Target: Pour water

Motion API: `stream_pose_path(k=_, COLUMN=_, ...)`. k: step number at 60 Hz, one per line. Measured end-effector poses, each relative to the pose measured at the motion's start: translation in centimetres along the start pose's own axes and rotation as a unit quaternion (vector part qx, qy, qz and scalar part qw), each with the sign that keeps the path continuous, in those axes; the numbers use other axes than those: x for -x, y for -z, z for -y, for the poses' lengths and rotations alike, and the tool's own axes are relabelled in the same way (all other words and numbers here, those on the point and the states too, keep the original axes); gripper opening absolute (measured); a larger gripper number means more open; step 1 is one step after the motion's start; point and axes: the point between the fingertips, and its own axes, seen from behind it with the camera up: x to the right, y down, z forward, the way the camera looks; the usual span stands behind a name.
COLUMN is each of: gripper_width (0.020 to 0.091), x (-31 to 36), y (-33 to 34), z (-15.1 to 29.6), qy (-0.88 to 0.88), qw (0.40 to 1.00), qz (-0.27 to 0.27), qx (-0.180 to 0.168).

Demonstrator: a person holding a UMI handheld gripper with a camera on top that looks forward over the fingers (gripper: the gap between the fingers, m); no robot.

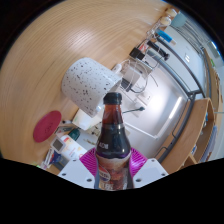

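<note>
Gripper (pixel 112 172) clamps dark bottle (pixel 112 140); label seemingly unreadable.

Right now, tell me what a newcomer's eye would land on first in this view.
First, the dark plastic cola bottle with a black cap, clamped between the tool's pink pads and tilted toward the white speckled ceramic cup just beyond it. Next, the round red coaster on the wooden table, beside the cup.
</note>
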Motion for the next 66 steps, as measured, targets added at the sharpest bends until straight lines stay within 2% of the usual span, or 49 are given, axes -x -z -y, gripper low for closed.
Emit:
stream_pose_path(k=9, gripper_width=0.0384, x=0.3, y=0.9, z=-1.9, qy=-0.149, qw=0.989, qz=0.019, qx=0.011)
stream_pose_path(k=16, gripper_width=0.0384, x=0.6, y=1.7, z=-4.3, qy=-0.354, qw=0.934, qz=0.024, qx=0.043)
stream_pose_path(k=21, gripper_width=0.0385, x=0.8, y=1.8, z=-5.4, qy=-0.501, qw=0.864, qz=0.036, qx=0.047)
stream_pose_path(k=29, gripper_width=0.0388, x=1.2, y=1.5, z=-5.1, qy=-0.694, qw=0.716, qz=0.056, qx=0.040)
stream_pose_path(k=39, gripper_width=0.0386, x=2.0, y=1.0, z=-3.9, qy=-0.848, qw=0.522, qz=0.087, qx=0.022)
stream_pose_path(k=43, gripper_width=0.0387, x=2.5, y=0.3, z=-3.7, qy=-0.874, qw=0.476, qz=0.093, qx=0.011)
stream_pose_path(k=50, gripper_width=0.0386, x=2.8, y=0.2, z=-2.8, qy=-0.892, qw=0.442, qz=0.091, qx=-0.001)
stream_pose_path(k=59, gripper_width=0.0394, x=4.2, y=-0.3, z=-1.0, qy=-0.895, qw=0.435, qz=0.093, qx=-0.003)
stream_pose_path(k=60, gripper_width=0.0371, x=4.5, y=-0.1, z=-0.6, qy=-0.897, qw=0.432, qz=0.097, qx=0.001)
stream_pose_path(k=61, gripper_width=0.0410, x=4.3, y=0.0, z=-0.8, qy=-0.899, qw=0.430, qz=0.090, qx=-0.004)
stream_pose_path(k=66, gripper_width=0.0407, x=4.4, y=0.2, z=-0.9, qy=-0.896, qw=0.437, qz=0.077, qx=-0.006)
